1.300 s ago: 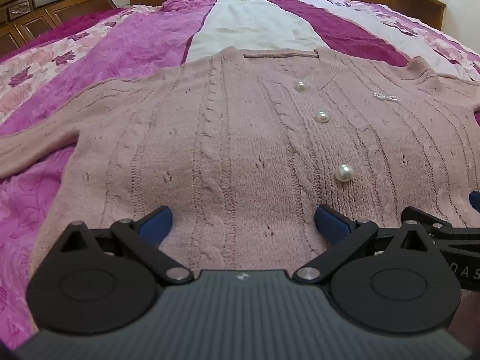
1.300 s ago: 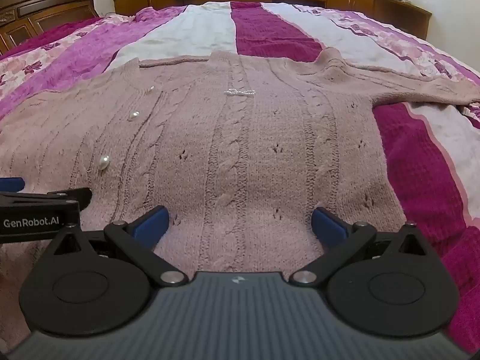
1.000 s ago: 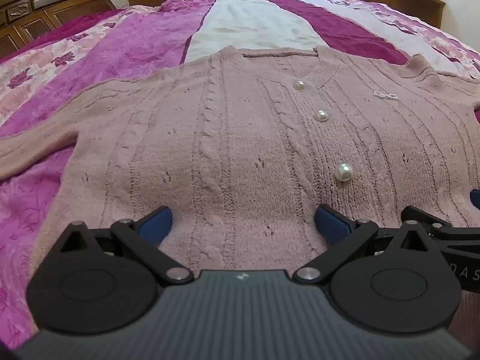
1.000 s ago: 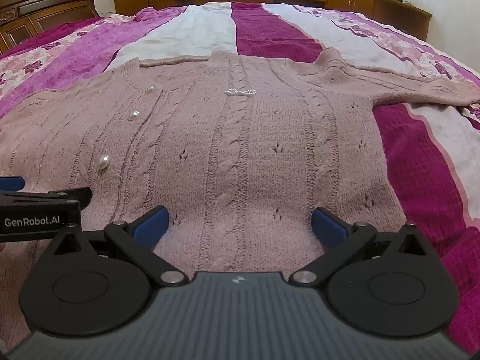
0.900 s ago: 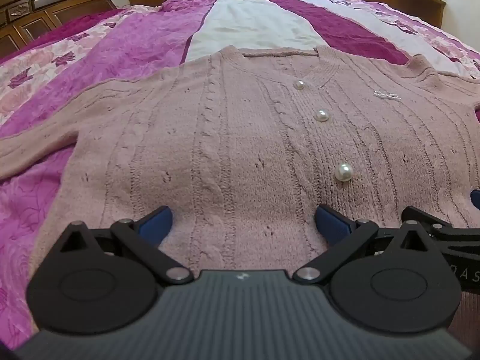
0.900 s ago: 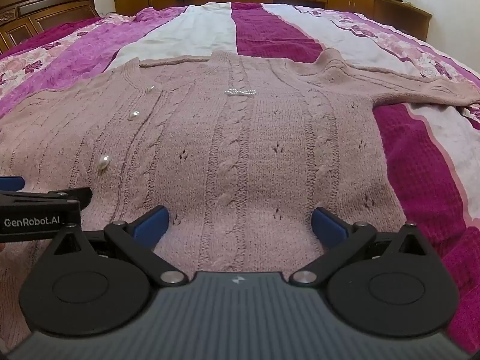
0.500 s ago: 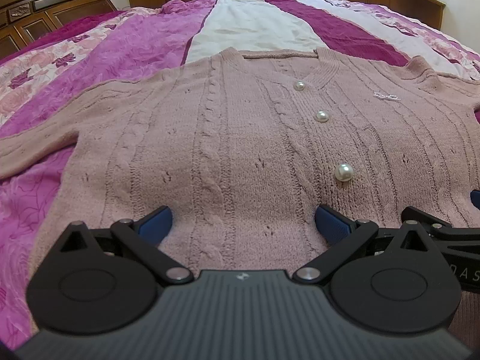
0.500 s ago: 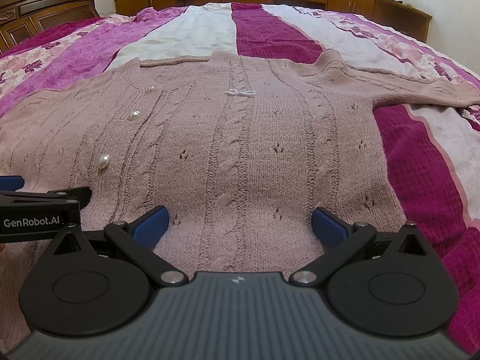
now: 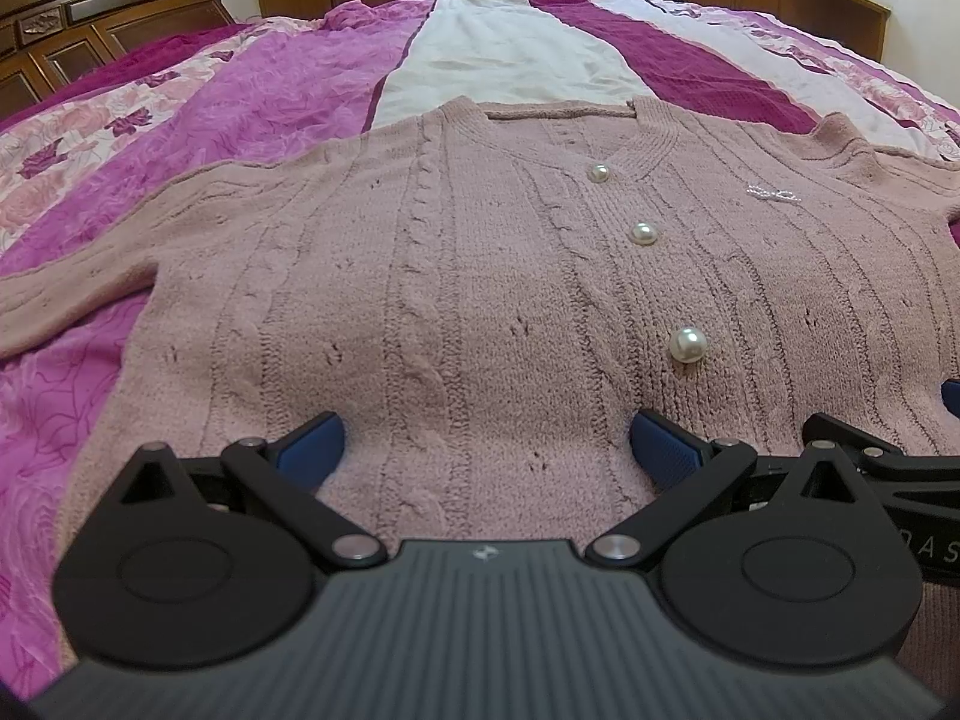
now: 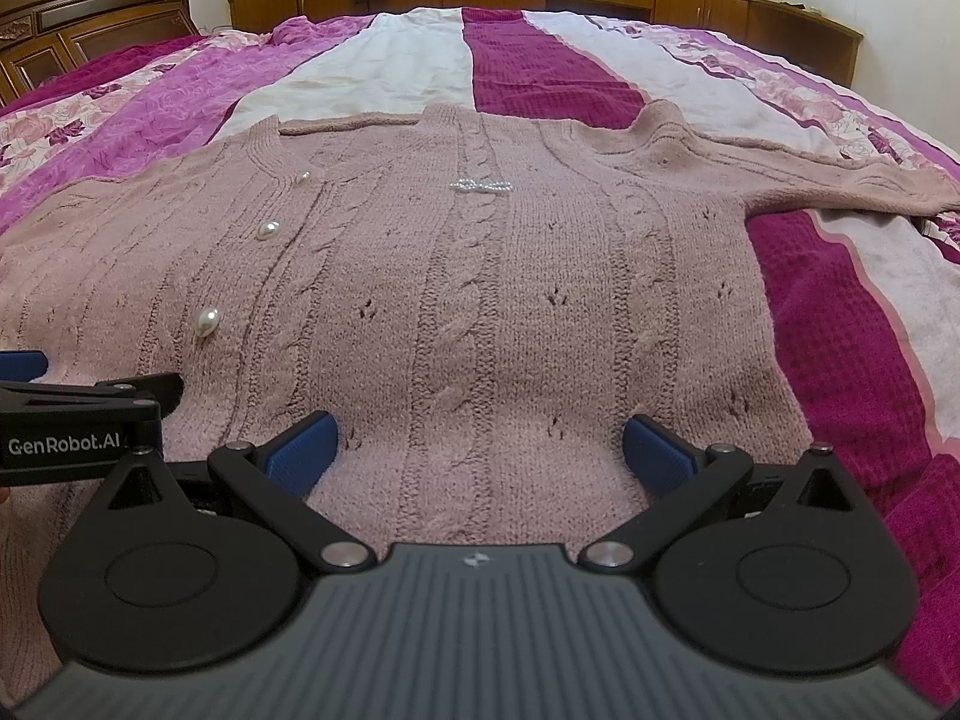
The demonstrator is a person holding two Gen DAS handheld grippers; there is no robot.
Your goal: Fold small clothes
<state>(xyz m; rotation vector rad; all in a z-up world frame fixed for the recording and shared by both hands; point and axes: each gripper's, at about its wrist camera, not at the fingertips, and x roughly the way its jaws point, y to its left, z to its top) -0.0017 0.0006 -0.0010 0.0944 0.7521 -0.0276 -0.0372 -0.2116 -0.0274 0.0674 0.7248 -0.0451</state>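
Cardigan: pink cable-knit cardigan point(image 9: 456, 276) lies spread flat, front up, on the bed point(image 9: 252, 78), neck away from the cameras and hem nearest them
Sleeves: one sleeve point(image 9: 72, 294) runs out to the left, the other sleeve point(image 10: 840, 174) to the right; both lie open on the bedspread, so nothing looks folded yet
Buttons: three pearl buttons point(image 9: 642, 234) run down the closed front, and a small beaded bow point(image 10: 480, 185) sits on the chest
Left hand-held gripper point(image 9: 486, 450): released, blue pads wide apart and low over the hem area on the left half of the body; whether the pads touch the knit is hard to tell
Right hand-held gripper point(image 10: 480, 447): also released, pads spread over the hem on the right half, holding nothing
Why side by side: each tool's arm shows at the edge of the other's view, so the two sit just beside each other along the bottom edge, likely placed to take the hem at two spots and keep it level
Stage: judged as the start, lining up before the first fold
Risk: loose knit may stretch or sag if only one layer is pinched
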